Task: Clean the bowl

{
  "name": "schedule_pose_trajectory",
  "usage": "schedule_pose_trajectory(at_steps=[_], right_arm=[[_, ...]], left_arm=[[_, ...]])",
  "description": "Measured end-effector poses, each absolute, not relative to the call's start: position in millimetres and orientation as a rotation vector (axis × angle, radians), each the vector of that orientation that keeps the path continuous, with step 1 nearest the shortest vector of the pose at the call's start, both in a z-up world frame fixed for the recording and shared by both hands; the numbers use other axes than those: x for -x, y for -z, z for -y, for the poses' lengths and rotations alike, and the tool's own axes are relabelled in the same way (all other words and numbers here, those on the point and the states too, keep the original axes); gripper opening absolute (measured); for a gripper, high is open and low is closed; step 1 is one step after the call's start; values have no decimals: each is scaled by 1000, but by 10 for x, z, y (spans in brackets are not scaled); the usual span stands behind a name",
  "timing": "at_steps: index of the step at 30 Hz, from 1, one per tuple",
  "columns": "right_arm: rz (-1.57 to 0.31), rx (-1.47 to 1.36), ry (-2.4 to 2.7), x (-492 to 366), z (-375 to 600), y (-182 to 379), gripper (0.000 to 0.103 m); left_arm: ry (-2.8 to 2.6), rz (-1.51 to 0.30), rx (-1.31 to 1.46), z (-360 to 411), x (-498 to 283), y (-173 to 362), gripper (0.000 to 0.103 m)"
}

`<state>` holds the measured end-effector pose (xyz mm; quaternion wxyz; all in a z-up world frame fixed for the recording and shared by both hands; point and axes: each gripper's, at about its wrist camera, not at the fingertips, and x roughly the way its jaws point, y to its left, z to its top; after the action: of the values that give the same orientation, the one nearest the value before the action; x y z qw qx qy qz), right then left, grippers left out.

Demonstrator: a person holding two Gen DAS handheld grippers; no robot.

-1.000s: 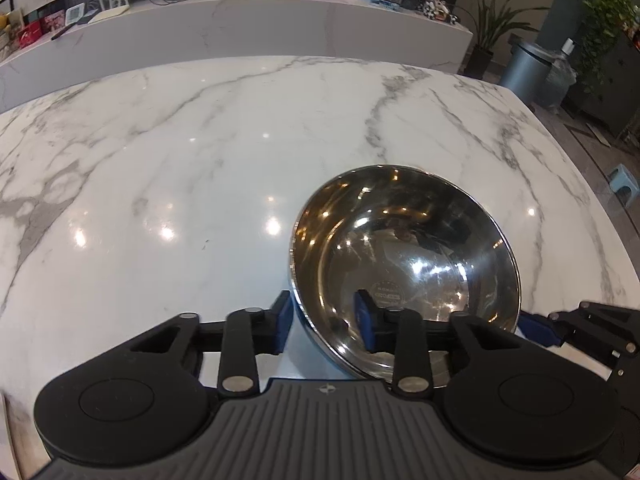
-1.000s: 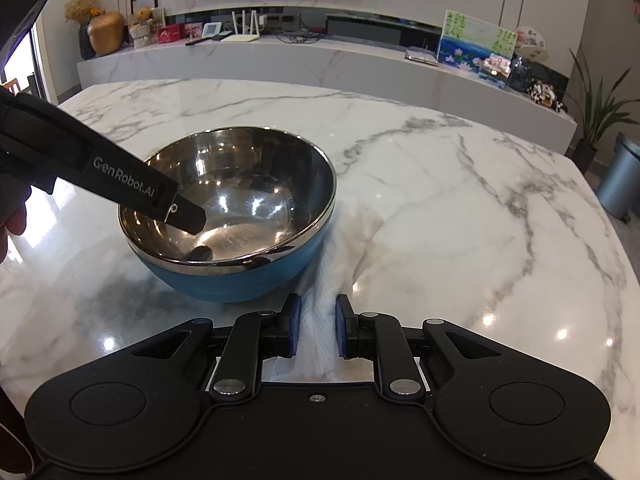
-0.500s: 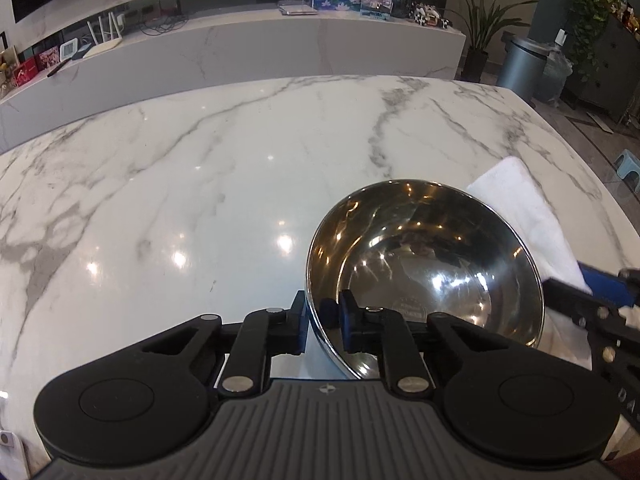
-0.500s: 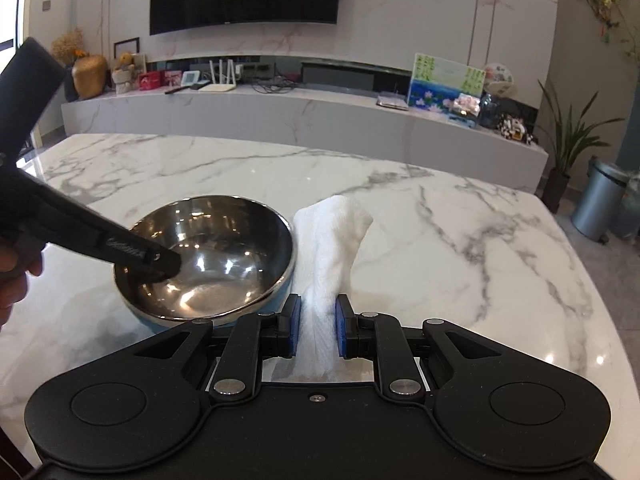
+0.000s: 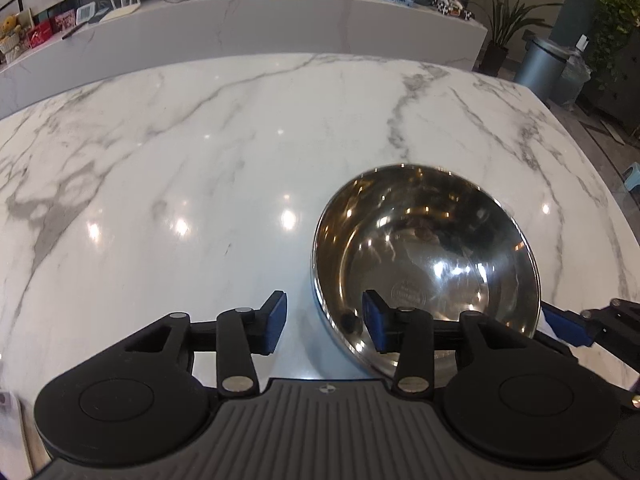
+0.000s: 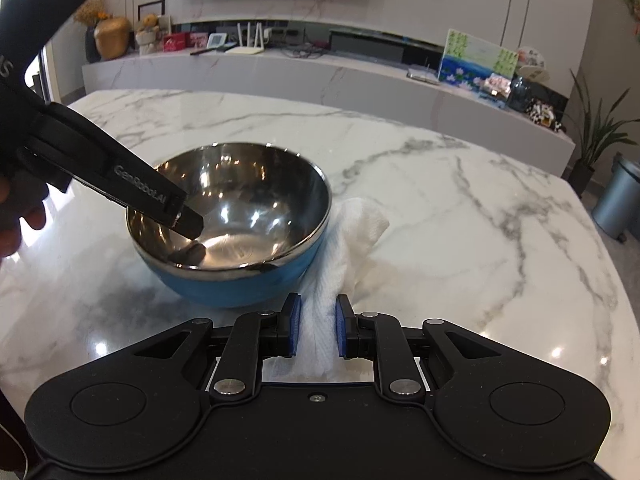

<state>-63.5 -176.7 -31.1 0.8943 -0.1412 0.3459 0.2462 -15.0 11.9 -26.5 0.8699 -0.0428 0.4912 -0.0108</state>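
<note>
**Readable text**

White lettering reading "GenRobot.AI" runs along the black finger of the left gripper [image 6: 188, 222] where it reaches over the bowl [image 6: 240, 272], seen from the right wrist. At that view's left edge, a partial white "S" stands on the same gripper's body. A round stamped mark sits on the bowl's inner floor in the left wrist view, too small to read.

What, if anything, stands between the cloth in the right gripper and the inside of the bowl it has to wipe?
Nothing blocks the way. The right gripper holds the white cloth beside the bowl, whose open top is uncovered. Only one finger of the left gripper reaches over the near rim, on the far side from the cloth.
</note>
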Motion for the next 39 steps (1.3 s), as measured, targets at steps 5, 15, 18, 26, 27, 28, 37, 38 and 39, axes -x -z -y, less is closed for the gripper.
schedule_pose_trajectory(at_steps=[5, 15, 18, 26, 27, 28, 37, 38, 39], right_arm=[[-733, 301, -515, 637, 1756, 351, 16], [-710, 287, -489, 633, 1795, 305, 16], [-671, 265, -461, 628, 1855, 228, 16], [-635, 250, -453, 627, 1895, 153, 16], [-638, 253, -457, 626, 1885, 159, 16], [-640, 256, -460, 624, 1875, 164, 16], [-700, 304, -478, 609, 1744, 312, 16], [-708, 309, -480, 606, 1733, 333, 16], [-716, 314, -482, 604, 1721, 354, 16]], left_arm=[[32, -1037, 69, -107, 170, 251, 29], [54, -1007, 10, -29, 140, 267, 19], [59, -985, -6, -13, 115, 271, 18], [62, -941, -2, 12, 23, 284, 17], [63, -938, -2, 16, 18, 286, 17], [63, -937, 0, 15, 18, 287, 17], [11, -1003, 76, -96, 62, 281, 31], [11, -1009, 79, -102, 73, 282, 33], [12, -1015, 81, -108, 84, 283, 37]])
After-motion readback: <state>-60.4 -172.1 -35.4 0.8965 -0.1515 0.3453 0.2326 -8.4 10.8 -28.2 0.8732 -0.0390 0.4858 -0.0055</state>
